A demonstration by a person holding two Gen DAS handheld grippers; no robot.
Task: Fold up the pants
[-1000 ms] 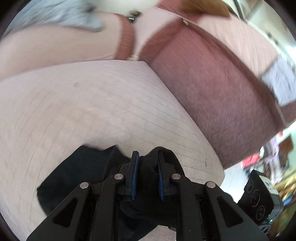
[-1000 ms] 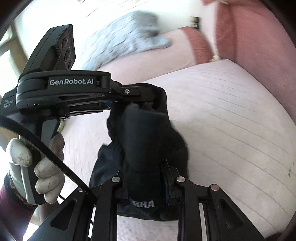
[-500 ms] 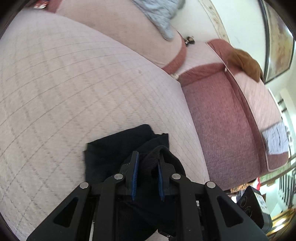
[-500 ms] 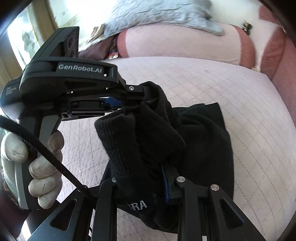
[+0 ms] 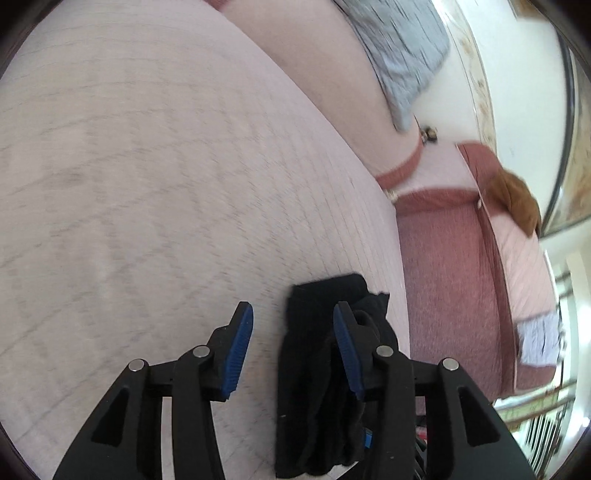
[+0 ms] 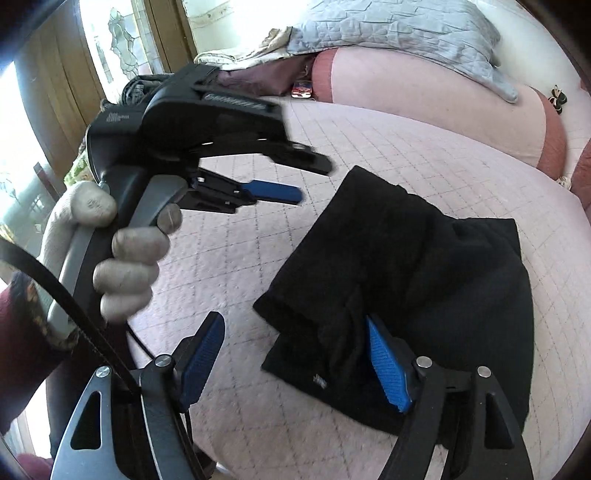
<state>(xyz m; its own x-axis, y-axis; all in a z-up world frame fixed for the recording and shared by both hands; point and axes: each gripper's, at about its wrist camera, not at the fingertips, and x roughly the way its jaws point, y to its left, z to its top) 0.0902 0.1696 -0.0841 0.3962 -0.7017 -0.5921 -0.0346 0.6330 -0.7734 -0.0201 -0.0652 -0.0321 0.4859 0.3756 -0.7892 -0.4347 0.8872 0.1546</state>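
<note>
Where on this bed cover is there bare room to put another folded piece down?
Bare quilt lies between the black pants and the pink bolster, and wide on the pants' left side. It is crowded at the near edge, where both open grippers flank the pants.

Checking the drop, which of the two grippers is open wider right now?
The right gripper: its blue pads stand far apart beside the black pants, wider than the left gripper.

Left wrist view: angled down, close over quilted pink cushion [image 5: 155,177], facing the sofa's red arm [image 5: 447,280]. Right wrist view: steeper, close above black pants [image 6: 424,266], facing the backrest; left gripper [image 6: 291,177] in frame. Shared: pants, cushion, grey blanket [image 6: 399,29].
</note>
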